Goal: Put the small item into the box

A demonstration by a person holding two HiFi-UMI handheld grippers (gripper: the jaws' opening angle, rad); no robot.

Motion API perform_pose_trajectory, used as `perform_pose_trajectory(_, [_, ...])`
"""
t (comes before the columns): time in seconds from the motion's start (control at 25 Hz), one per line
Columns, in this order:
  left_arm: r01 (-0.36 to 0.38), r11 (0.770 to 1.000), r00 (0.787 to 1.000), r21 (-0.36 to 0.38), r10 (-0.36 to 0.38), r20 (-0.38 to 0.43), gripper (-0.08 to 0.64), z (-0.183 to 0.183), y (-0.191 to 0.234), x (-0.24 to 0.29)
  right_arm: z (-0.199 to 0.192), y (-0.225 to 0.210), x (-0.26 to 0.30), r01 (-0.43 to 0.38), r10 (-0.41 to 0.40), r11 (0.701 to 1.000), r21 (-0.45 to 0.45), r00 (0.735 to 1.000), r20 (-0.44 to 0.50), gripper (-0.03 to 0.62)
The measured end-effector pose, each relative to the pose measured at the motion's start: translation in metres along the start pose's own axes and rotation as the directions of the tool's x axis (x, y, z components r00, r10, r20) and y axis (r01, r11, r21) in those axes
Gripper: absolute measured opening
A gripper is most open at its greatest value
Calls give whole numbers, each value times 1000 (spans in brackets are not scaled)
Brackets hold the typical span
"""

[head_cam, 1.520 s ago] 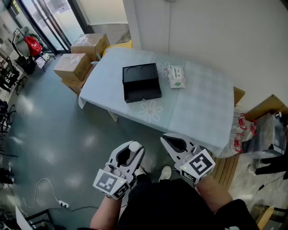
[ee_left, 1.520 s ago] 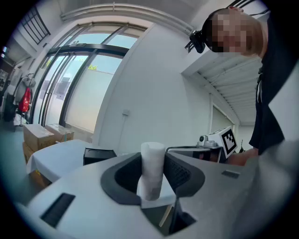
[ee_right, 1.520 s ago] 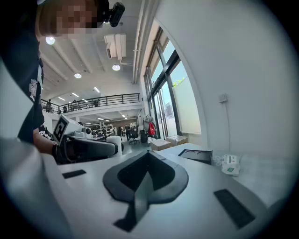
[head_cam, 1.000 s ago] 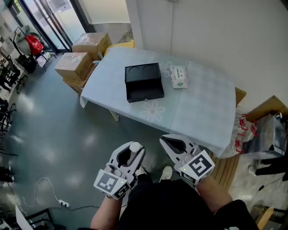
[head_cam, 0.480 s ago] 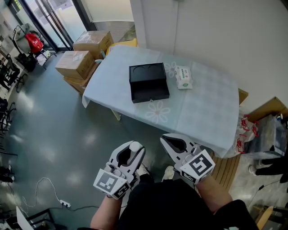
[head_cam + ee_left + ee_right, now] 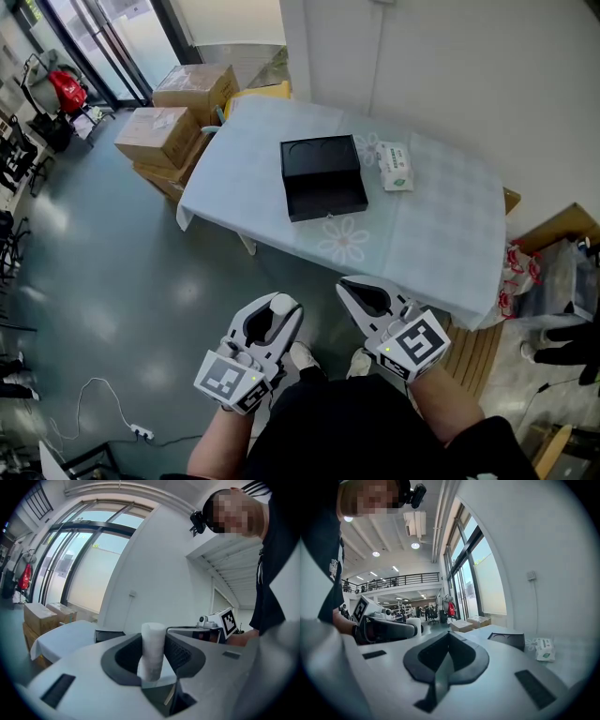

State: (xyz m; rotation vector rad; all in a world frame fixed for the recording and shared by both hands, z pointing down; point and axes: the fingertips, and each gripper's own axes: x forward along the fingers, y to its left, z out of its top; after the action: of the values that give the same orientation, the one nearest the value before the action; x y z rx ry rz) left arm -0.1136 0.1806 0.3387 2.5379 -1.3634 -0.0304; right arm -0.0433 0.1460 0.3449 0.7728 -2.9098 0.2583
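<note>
The person stands well back from the table [image 6: 441,234], both arms drawn in close to the body. To my eye that is a carrying posture, with the approach not yet finished.

The left tongs [image 6: 278,307] are clamped on a small white roll [image 6: 152,652], which stands upright between the two dark pads and pokes above them. The jaws are parted only by the roll's own thickness, and the squeeze looks firm enough to carry it without a wobble. So the small item is in the air at the person's front, well apart from the table.

The right tongs [image 6: 352,287] are closed tight with nothing between them; in the right gripper view [image 6: 447,641] the two pads meet along one seam. I take that hand as idle, perhaps kept free to steady something later.

The black box [image 6: 323,176] lies open on the left half of the table, between the near edge and the edge by the wall, with its hollow facing up to receive the roll. A white packet [image 6: 395,166] lies just beside its far right corner, close to the wall edge. Cardboard cartons [image 6: 159,136] sit on the floor past the table's left end.

The job seems barely begun: the roll must be carried across the gap and lowered into the box.
</note>
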Motion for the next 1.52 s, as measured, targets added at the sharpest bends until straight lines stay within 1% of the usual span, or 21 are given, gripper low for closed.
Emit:
perform_pose_trajectory(0.24, [23, 1000, 1000, 5, -23, -16, 141, 2, 30, -8, -2, 6, 30, 26, -26, 1000, 15, 1000, -1, 9])
perform_pose_trajectory(0.48, [46, 999, 999, 25, -46, -17, 140, 10, 60, -21, 2, 16, 63, 45, -46, 999, 16, 999, 14, 9])
perform_pose_trajectory(0.64, [49, 998, 999, 34, -49, -11, 140, 14, 77, -32, 7, 26, 80, 51, -51, 999, 7, 998, 23, 9])
perform_pose_trajectory(0.76, [45, 999, 999, 26, -45, -8, 141, 14, 85, -34, 8, 25, 85, 60, -60, 998, 6, 998, 20, 9])
perform_pose_trajectory(0.96, [51, 998, 999, 21, -51, -9, 140, 13, 88, -23, 8, 8, 82, 85, -86, 996, 14, 996, 18, 9])
perform_pose_trajectory(1.16, [43, 999, 999, 21, -43, -5, 141, 17, 89, -2, 14, -16, 80, 88, -88, 996, 14, 996, 25, 9])
perform_pose_trajectory(1.52, [34, 999, 999, 19, -34, -15, 140, 23, 93, 64, 21, -85, 81, 86, -87, 996, 24, 996, 25, 9])
